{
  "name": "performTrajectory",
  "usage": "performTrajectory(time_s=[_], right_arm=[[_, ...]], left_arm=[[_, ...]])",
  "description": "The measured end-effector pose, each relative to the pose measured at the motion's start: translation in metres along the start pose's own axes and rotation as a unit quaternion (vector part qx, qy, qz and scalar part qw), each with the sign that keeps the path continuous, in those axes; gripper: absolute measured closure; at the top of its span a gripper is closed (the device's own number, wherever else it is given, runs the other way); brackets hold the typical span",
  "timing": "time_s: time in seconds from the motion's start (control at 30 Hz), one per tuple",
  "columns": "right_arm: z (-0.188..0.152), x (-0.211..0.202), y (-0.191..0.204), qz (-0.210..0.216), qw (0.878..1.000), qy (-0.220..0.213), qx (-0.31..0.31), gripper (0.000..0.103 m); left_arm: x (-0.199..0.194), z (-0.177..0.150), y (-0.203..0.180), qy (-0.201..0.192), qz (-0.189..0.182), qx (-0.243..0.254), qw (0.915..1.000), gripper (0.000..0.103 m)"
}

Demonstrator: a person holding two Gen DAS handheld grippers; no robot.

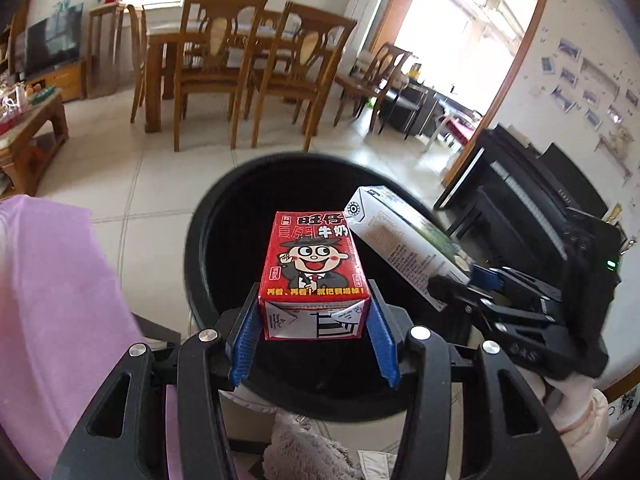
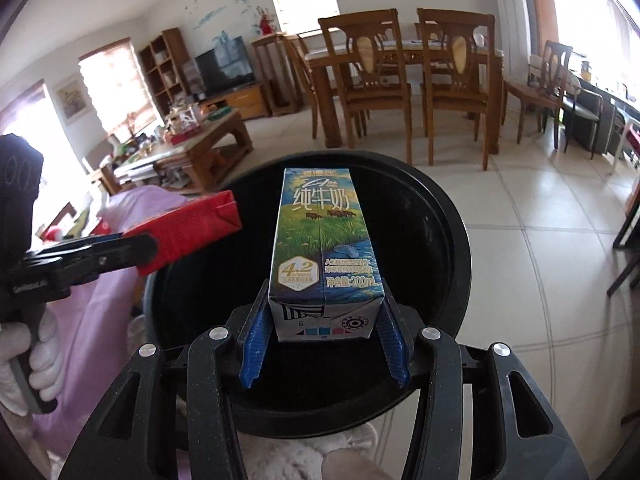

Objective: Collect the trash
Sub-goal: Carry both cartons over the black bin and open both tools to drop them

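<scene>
Above black bin [image 1: 208, 240] — red carton [image 1: 312, 264], blue-green carton [image 2: 324, 248] — both gripped.

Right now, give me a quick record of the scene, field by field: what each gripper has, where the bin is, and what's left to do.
left gripper: shut on the red milk carton, pads against both its sides
right gripper: shut on the blue-green milk carton
black trash bin: open top, directly below both cartons
carton positions: both held above the bin's opening, side by side, apart
bin contents: interior dark, cannot tell
setting: tiled floor, wooden dining table and chairs behind
remaining step: neither carton released yet
</scene>
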State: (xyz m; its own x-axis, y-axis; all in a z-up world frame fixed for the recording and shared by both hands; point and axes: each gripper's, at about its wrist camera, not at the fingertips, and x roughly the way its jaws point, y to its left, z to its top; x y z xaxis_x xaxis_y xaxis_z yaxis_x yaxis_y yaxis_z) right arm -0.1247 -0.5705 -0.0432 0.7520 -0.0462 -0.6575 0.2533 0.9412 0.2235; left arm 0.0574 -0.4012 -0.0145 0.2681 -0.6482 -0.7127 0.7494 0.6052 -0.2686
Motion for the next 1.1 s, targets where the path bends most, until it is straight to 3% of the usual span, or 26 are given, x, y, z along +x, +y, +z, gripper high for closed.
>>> performTrajectory(time_s=[0.2, 0.47, 0.5, 0.57, 0.6, 0.67, 0.7, 0.8, 0.93, 1.1], right_arm=[[-0.005, 0.025, 0.023, -0.002, 1.0, 0.004, -0.02, 0.054], [-0.003, 0.029, 0.034, -0.002, 1.0, 0.0, -0.015, 0.054], [-0.003, 0.028, 0.035, 0.0, 1.0, 0.0, -0.012, 0.053], [-0.005, 0.021, 0.041, 0.001, 1.0, 0.0, -0.007, 0.053], [-0.004, 0.019, 0.043, 0.0, 1.0, -0.002, -0.005, 0.052], [-0.004, 0.014, 0.046, 0.006, 1.0, -0.009, 0.003, 0.038], [-0.003, 0.01, 0.048, 0.012, 1.0, -0.016, 0.008, 0.034], [-0.002, -0.001, 0.06, 0.027, 0.999, -0.038, 0.018, 0.031], [0.006, -0.013, 0.091, 0.058, 0.996, -0.067, 0.015, 0.013], [0.02, -0.01, 0.154, 0.102, 0.993, -0.06, -0.023, 0.012]], left_arm=[[0.021, -0.009, -0.007, 0.038, 0.041, 0.019, 0.9983, 0.054], [0.027, -0.015, -0.019, 0.039, 0.057, 0.048, 0.9965, 0.052], [0.025, -0.016, -0.02, 0.038, 0.059, 0.048, 0.9964, 0.051], [0.021, -0.017, -0.022, 0.029, 0.05, 0.048, 0.9971, 0.037], [0.014, -0.02, -0.022, 0.021, 0.046, 0.048, 0.9976, 0.034], [-0.001, -0.024, -0.023, 0.001, 0.057, 0.052, 0.997, 0.015], [-0.009, -0.027, -0.024, -0.009, 0.062, 0.054, 0.9965, 0.012], [-0.04, -0.038, -0.019, -0.037, 0.068, 0.06, 0.9952, 0.011], [-0.086, -0.057, 0.004, -0.063, 0.091, 0.044, 0.9929, 0.005], [-0.149, -0.084, 0.047, -0.105, 0.136, 0.017, 0.9849, 0.005]])
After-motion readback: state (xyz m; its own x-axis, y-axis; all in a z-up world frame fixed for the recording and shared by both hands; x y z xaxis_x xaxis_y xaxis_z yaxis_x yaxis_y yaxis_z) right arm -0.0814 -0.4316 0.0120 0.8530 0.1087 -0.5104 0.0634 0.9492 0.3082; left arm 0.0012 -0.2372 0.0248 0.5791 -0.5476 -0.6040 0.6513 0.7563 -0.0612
